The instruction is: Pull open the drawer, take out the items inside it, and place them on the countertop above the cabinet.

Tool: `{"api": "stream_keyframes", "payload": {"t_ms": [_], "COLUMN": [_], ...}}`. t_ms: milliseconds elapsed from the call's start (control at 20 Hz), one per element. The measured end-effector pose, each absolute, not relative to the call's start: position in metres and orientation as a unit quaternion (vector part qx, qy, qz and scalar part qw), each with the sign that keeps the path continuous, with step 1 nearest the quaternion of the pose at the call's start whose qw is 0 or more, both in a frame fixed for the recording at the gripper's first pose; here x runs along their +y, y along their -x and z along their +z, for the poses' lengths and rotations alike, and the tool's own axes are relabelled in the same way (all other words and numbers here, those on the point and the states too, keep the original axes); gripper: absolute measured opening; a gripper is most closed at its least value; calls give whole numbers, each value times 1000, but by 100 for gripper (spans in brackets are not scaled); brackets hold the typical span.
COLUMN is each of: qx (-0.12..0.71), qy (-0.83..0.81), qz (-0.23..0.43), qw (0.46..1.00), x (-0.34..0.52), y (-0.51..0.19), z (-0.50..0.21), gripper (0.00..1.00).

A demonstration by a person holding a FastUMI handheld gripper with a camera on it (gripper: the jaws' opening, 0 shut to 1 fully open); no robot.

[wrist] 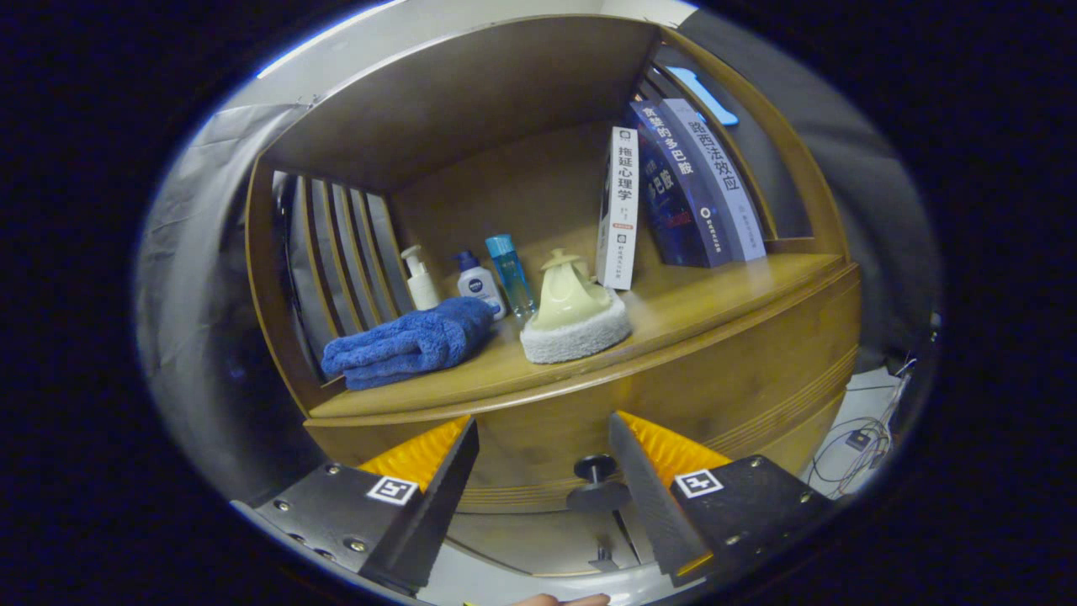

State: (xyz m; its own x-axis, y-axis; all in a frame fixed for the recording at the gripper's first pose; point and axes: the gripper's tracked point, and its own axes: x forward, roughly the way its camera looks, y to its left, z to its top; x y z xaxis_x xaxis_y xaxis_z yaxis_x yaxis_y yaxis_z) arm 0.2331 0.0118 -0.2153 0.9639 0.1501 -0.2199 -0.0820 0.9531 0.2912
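- The wooden cabinet (740, 362) rises beyond your fingers, and its open shelf serves as the desk (707, 299) where the drawer's contents are meant to end up.
- The drawer front (538, 438) is the curved wooden band straight ahead of the fingers, under the desk's front lip; it looks shut, so I judge the pull has not begun.
- Three books (673, 198) stand well beyond the right finger, the outer two leaning toward the cabinet's side.
- A folded blue towel (404, 345) lies beyond the left finger, near the desk's front edge.
- A pale scrubber with a white fleecy base (574, 316) sits beyond the gap between the fingers, just right of the towel.
- Three small bottles (471, 282) stand behind the towel, against the back panel.
- Your gripper (543, 459) has its fingers spread wide and holds nothing.
- The drawer knob (596, 481) is the small dark round piece on a short stem, inside the gap but close beside the right finger and clear of the left. Its stem points out toward you, so the pull runs straight back along the fingers.
- To centre it, you would need to shift slightly right before closing; otherwise the right finger is likely to meet it first and slip.
- The items in the drawer are hidden.
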Motion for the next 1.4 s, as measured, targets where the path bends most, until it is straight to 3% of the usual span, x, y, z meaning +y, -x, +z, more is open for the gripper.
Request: {"api": "stream_keyframes", "payload": {"t_ms": [450, 1400], "qx": [110, -59], "qy": [-144, -1], "qz": [68, -39], "qw": [981, 998], "x": [11, -14], "y": [-218, -78], "z": [-190, 45], "gripper": [93, 93]}}
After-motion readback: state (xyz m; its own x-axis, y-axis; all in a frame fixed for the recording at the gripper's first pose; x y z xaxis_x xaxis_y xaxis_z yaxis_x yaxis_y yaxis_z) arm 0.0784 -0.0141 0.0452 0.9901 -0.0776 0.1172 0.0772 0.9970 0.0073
